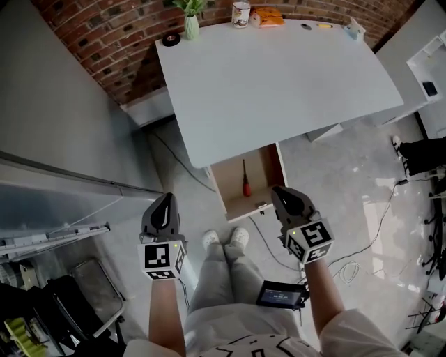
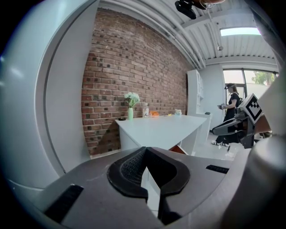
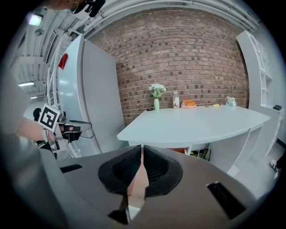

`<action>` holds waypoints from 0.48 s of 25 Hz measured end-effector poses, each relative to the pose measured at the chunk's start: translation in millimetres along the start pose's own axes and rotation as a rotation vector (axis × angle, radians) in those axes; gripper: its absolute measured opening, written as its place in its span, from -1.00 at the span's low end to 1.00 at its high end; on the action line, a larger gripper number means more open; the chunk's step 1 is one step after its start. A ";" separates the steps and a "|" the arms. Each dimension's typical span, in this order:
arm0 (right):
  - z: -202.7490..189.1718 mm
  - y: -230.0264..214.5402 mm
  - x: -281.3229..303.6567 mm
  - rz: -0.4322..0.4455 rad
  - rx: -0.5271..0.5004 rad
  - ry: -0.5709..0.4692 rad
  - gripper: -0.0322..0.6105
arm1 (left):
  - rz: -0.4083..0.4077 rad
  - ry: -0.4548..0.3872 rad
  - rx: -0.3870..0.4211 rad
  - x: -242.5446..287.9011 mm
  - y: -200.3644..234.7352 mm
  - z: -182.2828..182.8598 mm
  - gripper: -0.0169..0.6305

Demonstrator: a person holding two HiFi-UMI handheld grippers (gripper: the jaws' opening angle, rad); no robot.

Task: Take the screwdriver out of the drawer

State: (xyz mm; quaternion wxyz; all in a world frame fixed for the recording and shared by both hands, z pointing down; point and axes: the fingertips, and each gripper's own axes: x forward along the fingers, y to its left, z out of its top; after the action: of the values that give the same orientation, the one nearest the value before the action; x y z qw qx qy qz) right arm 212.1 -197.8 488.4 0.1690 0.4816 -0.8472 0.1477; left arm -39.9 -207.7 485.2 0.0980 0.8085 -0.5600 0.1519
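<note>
Seen from above, a grey concrete floor (image 1: pixel 334 181) runs up to a red brick wall (image 1: pixel 104 42). A large white table (image 1: pixel 279 90) stands against the wall, its top mostly bare. A tall pale grey panel (image 1: pixel 63 90) fills the left side.

A wooden drawer (image 1: pixel 224 190) is pulled open from under the table's near edge, towards the person. The person's light trousers and white shoes (image 1: pixel 226 239) show directly below it.

The person holds a grey gripper in each hand, and each carries a cube with black-and-white square markers. The left gripper (image 1: pixel 166 198) hangs over the floor, left of the drawer and apart from it. Its jaws are closed together with nothing between them. The right gripper (image 1: pixel 277 190) sits at the drawer's near right corner in the head view. Its jaws are also pressed together and empty.

The screwdriver (image 1: pixel 245 183) lies inside the drawer, along its length, with the red handle nearest the person. Neither gripper touches it.

Small things line the table's far edge: a pale green vase of flowers (image 1: pixel 191 24), a tin (image 1: pixel 241 14) whose label is too small to read, an orange packet (image 1: pixel 267 17) and a black tape roll (image 1: pixel 171 40).
</note>
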 end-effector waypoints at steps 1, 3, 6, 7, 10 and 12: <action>-5.0 0.6 4.9 0.004 0.000 0.005 -0.83 | 0.002 0.003 -0.001 2.7 2.9 -5.2 -0.91; -16.6 0.3 14.2 0.009 -0.002 0.017 -0.83 | 0.005 0.007 -0.002 8.2 8.3 -15.4 -0.91; -37.0 -3.4 29.7 0.012 -0.004 0.043 -0.83 | 0.011 0.014 -0.001 16.7 16.2 -32.3 -0.91; -44.3 -4.7 34.9 0.013 0.000 0.054 -0.83 | 0.014 0.019 -0.003 18.9 18.6 -38.7 -0.91; -66.3 -8.2 49.3 0.016 0.022 0.088 -0.83 | 0.020 0.035 -0.012 23.7 24.3 -57.4 -0.91; -79.0 -10.8 60.3 0.015 0.032 0.107 -0.83 | 0.019 0.043 -0.017 28.2 27.3 -69.4 -0.91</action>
State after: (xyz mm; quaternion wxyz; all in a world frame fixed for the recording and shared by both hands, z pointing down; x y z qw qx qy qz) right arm 203.9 -216.7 586.2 0.2052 0.4691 -0.8381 0.1883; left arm -65.7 -219.2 559.7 0.1154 0.7988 -0.5667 0.1656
